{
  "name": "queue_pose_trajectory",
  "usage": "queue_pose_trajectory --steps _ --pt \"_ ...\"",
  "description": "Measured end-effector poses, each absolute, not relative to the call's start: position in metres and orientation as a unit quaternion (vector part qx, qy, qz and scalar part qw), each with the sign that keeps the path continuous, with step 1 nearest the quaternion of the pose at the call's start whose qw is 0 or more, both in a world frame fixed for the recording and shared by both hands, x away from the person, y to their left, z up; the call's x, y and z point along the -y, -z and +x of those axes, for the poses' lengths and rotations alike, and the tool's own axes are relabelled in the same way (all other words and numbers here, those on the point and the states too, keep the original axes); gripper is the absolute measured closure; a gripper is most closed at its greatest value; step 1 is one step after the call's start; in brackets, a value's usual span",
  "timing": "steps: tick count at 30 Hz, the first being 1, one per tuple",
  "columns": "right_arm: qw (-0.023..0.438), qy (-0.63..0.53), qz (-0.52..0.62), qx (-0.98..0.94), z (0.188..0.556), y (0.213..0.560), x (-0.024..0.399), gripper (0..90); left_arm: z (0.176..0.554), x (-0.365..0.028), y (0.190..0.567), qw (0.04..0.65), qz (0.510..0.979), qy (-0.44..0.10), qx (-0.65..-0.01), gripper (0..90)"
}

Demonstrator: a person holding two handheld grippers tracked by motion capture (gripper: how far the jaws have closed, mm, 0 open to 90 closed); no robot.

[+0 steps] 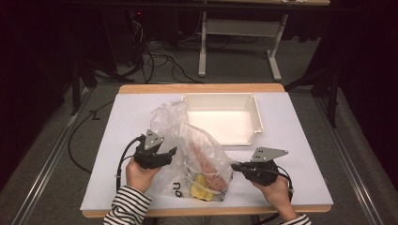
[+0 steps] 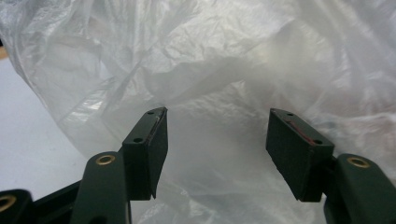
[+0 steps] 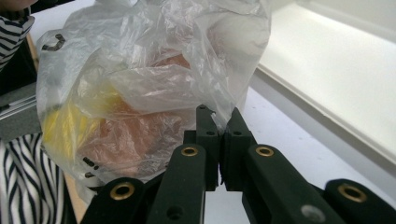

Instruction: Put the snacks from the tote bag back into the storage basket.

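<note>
White tabletop [image 1: 291, 140] with a wooden rim carries our work, and dark floor with cables lies beyond its far edge. We see bare white surface to the left of our left gripper [image 1: 172, 151] and to the right of our right gripper [image 1: 233, 166], so both outer sides of the table offer room. Toward the far edge, a white plastic tray [image 1: 256, 117] sits just beyond the clear plastic bag [image 1: 206, 159], its near wall close to the bag's upper folds.

The bag lies between our hands, near the front edge, with a yellow item [image 1: 201, 187] and a pinkish item [image 1: 202, 161] inside it.

Our right gripper [image 3: 219, 116] is clenched on a thin fold of the bag [image 3: 140, 88] at its right side, the film pinched between the pads. Our left gripper [image 2: 217, 123] is released: its jaws stand apart with the crumpled film [image 2: 210, 60] just ahead of them, nothing pressed between. A striped sleeve [image 1: 129, 206] reaches over the front edge at the left.
</note>
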State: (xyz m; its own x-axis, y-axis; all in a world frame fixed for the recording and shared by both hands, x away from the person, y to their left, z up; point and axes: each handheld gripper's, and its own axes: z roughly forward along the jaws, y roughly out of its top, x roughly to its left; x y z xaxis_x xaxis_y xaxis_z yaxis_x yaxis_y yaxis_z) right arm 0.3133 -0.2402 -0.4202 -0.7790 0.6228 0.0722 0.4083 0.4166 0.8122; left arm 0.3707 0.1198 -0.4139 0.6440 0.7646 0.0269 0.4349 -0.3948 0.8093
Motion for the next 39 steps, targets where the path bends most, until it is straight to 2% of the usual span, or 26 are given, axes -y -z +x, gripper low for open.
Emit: queue_pose_trajectory --steps 7,16,25,27,29,32,35,36,37,38,39 --pt "0.142 -0.436 0.33 -0.825 0.325 0.418 0.249 88.3 0.37 -0.111 0.442 0.371 0.846 -0.164 -0.347 48.7" --pt "0.159 -0.424 0.36 -0.816 0.345 0.423 0.256 87.7 0.35 -0.098 0.465 0.337 0.881 -0.124 -0.307 53.5" --pt "0.167 -0.414 0.393 -0.804 0.369 0.43 0.252 87.4 0.336 -0.089 0.472 0.35 0.886 -0.091 -0.289 65.4" --pt "0.166 -0.412 0.399 -0.802 0.373 0.432 0.251 87.3 0.33 -0.085 0.472 0.355 0.888 -0.084 -0.28 65.7" --pt "0.165 -0.412 0.403 -0.8 0.377 0.433 0.25 86.5 0.324 -0.08 0.472 0.355 0.891 -0.083 -0.269 64.7" --pt "0.166 -0.414 0.403 -0.799 0.376 0.434 0.249 80.8 0.319 -0.078 0.467 0.357 0.891 -0.1 -0.261 57.6" --pt "0.162 -0.422 0.404 -0.795 0.371 0.433 0.254 74.7 0.319 -0.085 0.451 0.387 0.872 -0.121 -0.274 48.3" --pt "0.162 -0.422 0.404 -0.795 0.371 0.433 0.254 74.7 0.319 -0.087 0.444 0.397 0.865 -0.135 -0.277 48.3" --pt "0.161 -0.424 0.407 -0.793 0.367 0.434 0.258 68.5 0.319 -0.09 0.436 0.407 0.857 -0.15 -0.277 42.6" --pt "0.161 -0.424 0.407 -0.793 0.367 0.434 0.258 68.5 0.32 -0.092 0.427 0.416 0.85 -0.164 -0.278 42.6" --pt "0.159 -0.422 0.412 -0.792 0.364 0.437 0.262 63.3 0.321 -0.095 0.419 0.423 0.844 -0.176 -0.278 39.0"
